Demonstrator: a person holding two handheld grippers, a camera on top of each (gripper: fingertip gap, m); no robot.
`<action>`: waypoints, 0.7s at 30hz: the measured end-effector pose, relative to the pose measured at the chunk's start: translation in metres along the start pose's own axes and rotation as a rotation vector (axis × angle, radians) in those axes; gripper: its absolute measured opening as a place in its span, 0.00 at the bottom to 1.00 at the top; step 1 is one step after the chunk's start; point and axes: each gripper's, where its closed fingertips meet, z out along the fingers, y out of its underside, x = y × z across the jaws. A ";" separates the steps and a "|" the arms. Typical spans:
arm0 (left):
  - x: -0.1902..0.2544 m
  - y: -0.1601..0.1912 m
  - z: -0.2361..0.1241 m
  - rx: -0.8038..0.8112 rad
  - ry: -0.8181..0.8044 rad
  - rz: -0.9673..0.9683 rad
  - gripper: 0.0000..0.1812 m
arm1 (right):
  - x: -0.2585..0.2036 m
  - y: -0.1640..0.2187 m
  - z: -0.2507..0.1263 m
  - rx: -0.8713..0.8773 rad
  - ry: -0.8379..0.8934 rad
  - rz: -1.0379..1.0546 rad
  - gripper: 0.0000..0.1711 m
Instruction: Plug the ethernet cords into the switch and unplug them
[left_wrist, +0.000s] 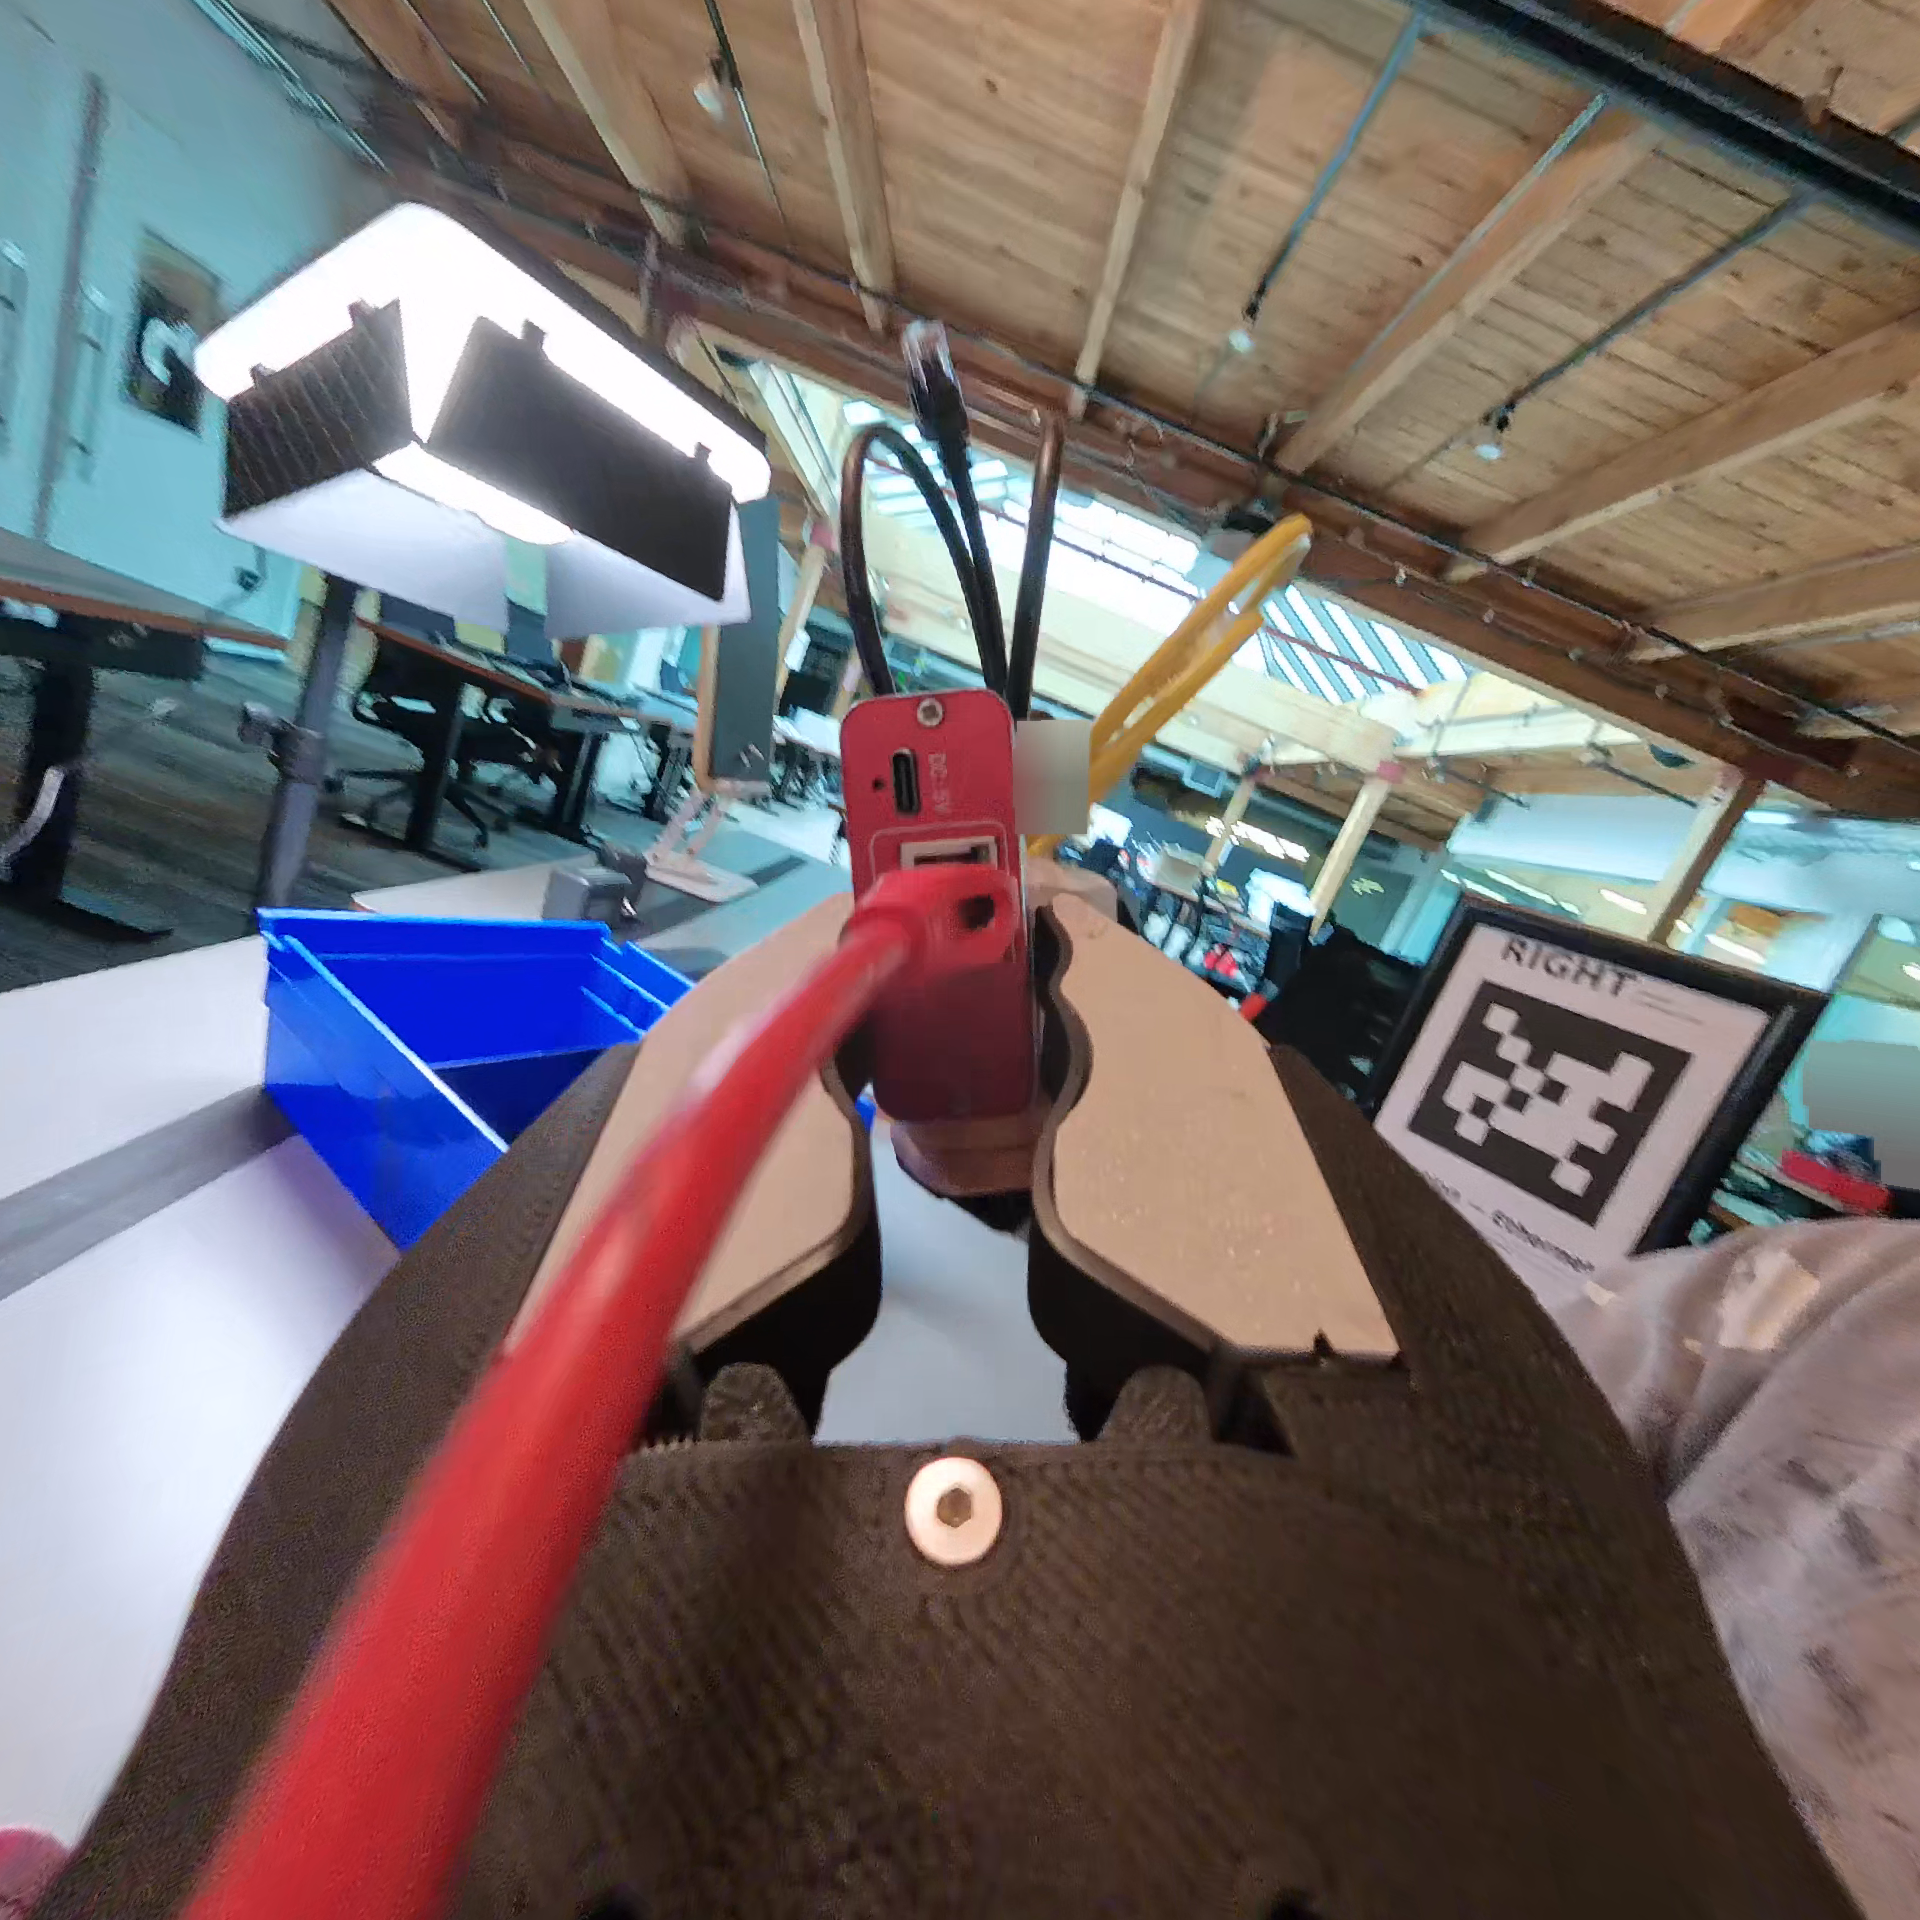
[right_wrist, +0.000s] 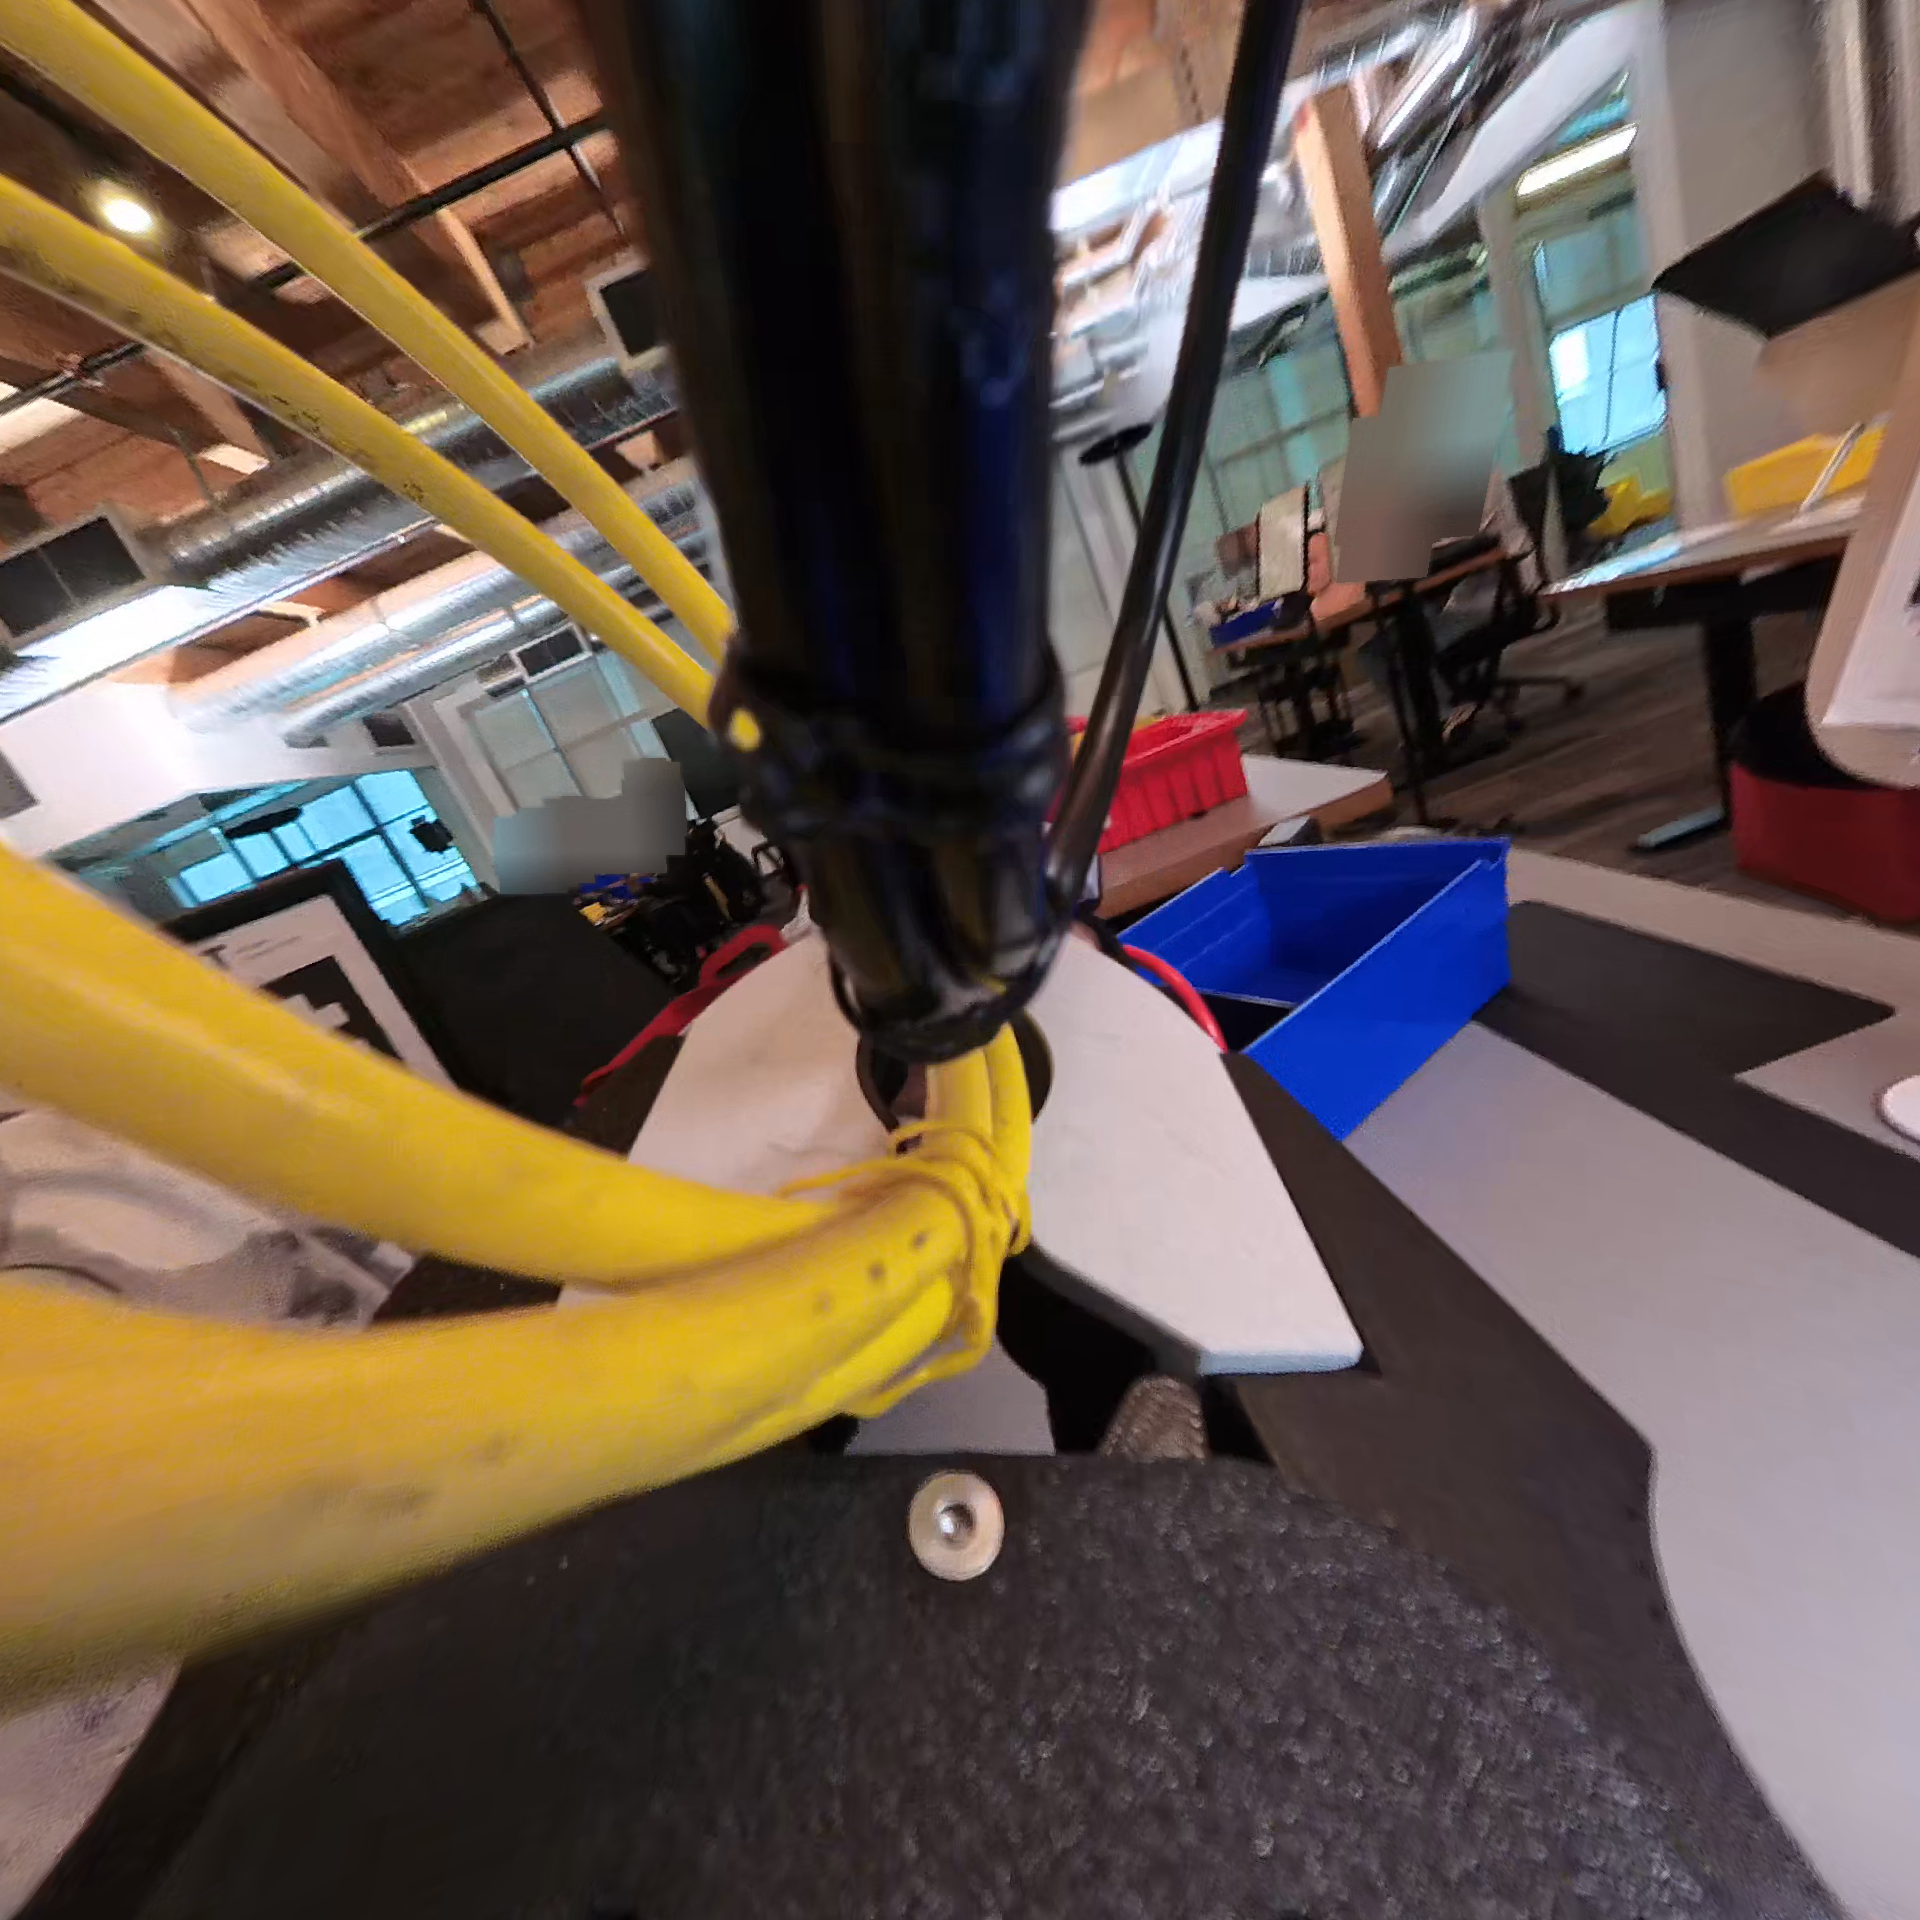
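My left gripper (left_wrist: 951, 997) is shut on a red metal switch (left_wrist: 940, 883) and holds it upright above the table. A red cable (left_wrist: 623, 1299) is plugged into the switch's near end and runs back over the gripper. A black ethernet cord (left_wrist: 935, 499) loops above the switch, its plug (left_wrist: 928, 364) free in the air. A coiled yellow ethernet cord (left_wrist: 1195, 644) rises behind the switch. In the right wrist view my right gripper (right_wrist: 940, 1049) is closed around the tied yellow cord (right_wrist: 416, 1195), with the tied black cord bundle (right_wrist: 883, 520) standing right in front. The switch is hidden there.
A blue bin (left_wrist: 436, 1029) sits on the grey table, left of the left gripper; it shows at the right in the right wrist view (right_wrist: 1351, 966). A framed marker board (left_wrist: 1558, 1101) stands at the right. A light panel (left_wrist: 478, 447) hangs at the upper left. A person's sleeve (left_wrist: 1766, 1455) is at the right edge.
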 end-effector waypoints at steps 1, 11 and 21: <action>0.002 0.005 0.002 -0.031 0.018 -0.004 0.17 | -0.001 0.001 -0.001 -0.016 -0.009 0.015 0.06; -0.011 0.030 0.010 -0.108 -0.023 -0.062 0.18 | 0.013 0.019 0.001 -0.137 0.067 0.061 0.08; -0.034 0.006 -0.005 0.161 -0.096 -0.186 0.17 | 0.031 0.018 0.015 0.029 0.110 0.049 0.15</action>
